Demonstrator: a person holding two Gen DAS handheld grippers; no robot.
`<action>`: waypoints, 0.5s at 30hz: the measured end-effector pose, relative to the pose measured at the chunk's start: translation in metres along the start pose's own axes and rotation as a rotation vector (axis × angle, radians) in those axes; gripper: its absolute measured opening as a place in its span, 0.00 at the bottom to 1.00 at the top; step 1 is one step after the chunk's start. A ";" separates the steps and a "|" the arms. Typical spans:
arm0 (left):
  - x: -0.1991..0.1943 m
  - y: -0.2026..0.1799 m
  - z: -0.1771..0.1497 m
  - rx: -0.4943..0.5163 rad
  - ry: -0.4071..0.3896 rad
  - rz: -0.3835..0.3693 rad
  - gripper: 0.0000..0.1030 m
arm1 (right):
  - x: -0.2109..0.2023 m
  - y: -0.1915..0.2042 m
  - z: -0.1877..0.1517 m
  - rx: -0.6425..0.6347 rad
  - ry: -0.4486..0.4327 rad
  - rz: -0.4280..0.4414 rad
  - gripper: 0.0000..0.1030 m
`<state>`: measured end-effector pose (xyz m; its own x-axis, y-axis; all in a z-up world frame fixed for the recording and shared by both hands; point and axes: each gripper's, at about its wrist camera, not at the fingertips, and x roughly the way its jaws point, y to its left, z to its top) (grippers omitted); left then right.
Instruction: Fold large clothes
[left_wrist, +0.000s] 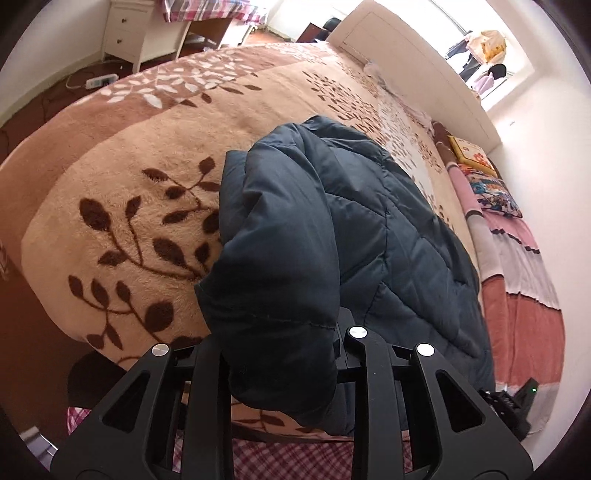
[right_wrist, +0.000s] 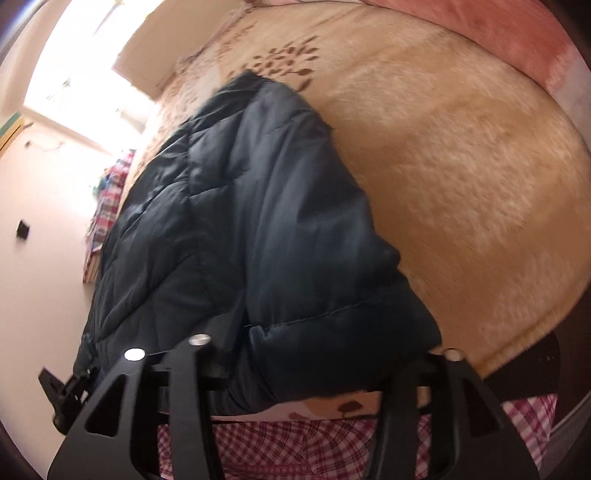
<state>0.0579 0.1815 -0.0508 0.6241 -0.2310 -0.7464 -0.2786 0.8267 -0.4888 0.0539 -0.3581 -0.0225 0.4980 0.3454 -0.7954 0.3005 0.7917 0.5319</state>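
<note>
Noted a dark blue quilted jacket (left_wrist: 332, 221) bunched on a tan blanket (left_wrist: 129, 221) with brown leaf print, over a bed. In the left view, fills the centre and runs from 12 toward 5 o'clock; nearest fold hangs down at 6 o'clock.

Found that fold wedged in the left gripper (left_wrist: 280, 332), fingers drawn in close and pinching the padded edge. Fingertips buried under the cloth, stitched hem showing just above them.

From the right view, same jacket (right_wrist: 258, 203) seen as a long heap from 12 down to 6 o'clock, blanket (right_wrist: 461, 184) spreading off to 3 o'clock. Picture smeared by blur. Found the hem lying across the right gripper (right_wrist: 325, 350), fingers set wide, cloth between them. Cannot tell whether the pads press on it or merely sit under it.

Below both grippers at 6 o'clock, spotted pink plaid cloth (left_wrist: 295, 458), touching the blanket's near edge.

Elsewhere in the left view:
- white headboard (left_wrist: 406, 55) at 1 o'clock, bright window beyond
- printed pillow (left_wrist: 495, 192) at 3 o'clock, beside a striped pink quilt (left_wrist: 524, 295) along the bed's far side
- white nightstand (left_wrist: 125, 33) at 11 o'clock
- power strip (left_wrist: 101, 79) on dark floor near the nightstand
</note>
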 end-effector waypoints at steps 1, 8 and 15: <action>0.000 -0.002 0.000 0.010 -0.005 0.006 0.23 | -0.006 -0.001 -0.001 0.005 0.001 -0.017 0.56; 0.002 0.000 -0.001 0.020 -0.018 0.003 0.27 | -0.064 0.006 -0.013 -0.112 -0.149 -0.156 0.57; 0.000 -0.005 -0.006 0.060 -0.039 0.026 0.29 | -0.040 0.126 0.008 -0.456 -0.154 -0.025 0.01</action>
<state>0.0553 0.1740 -0.0508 0.6456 -0.1895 -0.7398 -0.2519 0.8617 -0.4405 0.0779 -0.2761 0.0787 0.6203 0.2721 -0.7357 -0.0561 0.9509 0.3044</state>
